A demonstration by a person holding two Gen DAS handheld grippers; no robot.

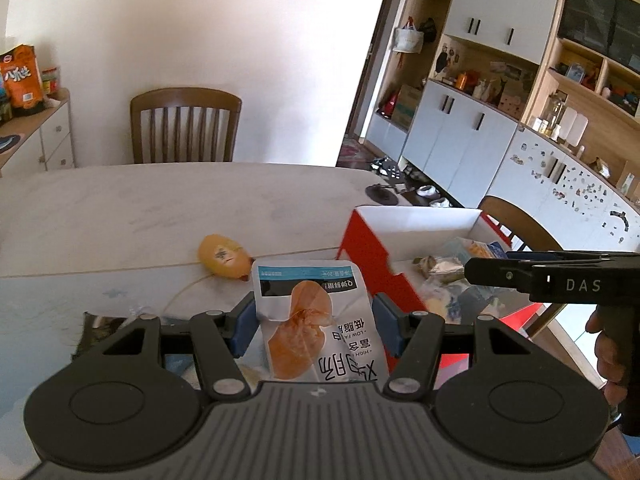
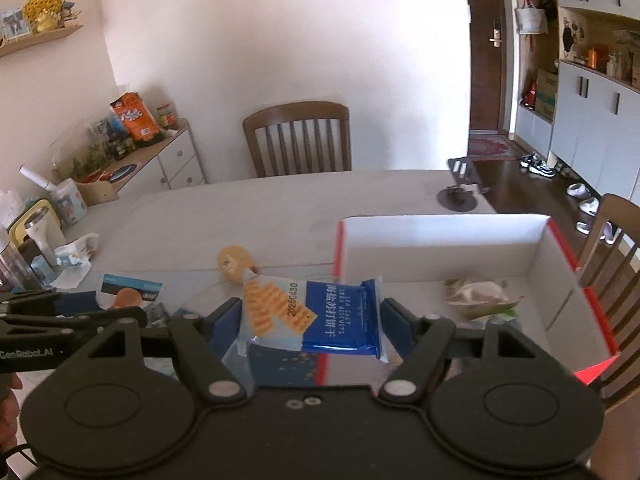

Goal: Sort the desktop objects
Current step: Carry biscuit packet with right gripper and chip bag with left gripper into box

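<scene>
The desk (image 1: 120,216) is mostly cleared. The box (image 2: 440,236) at its right end already holds several wrappers. The left tool (image 1: 314,322) grips a white pouch (image 1: 316,320), lifted just left of the box; the right tool (image 2: 312,318) grips a blue biscuit pack (image 2: 340,316) above the box's near wall. Left to do, I judge: drop both in, then fetch the yellow packet (image 1: 224,256) lying on the desk.
</scene>
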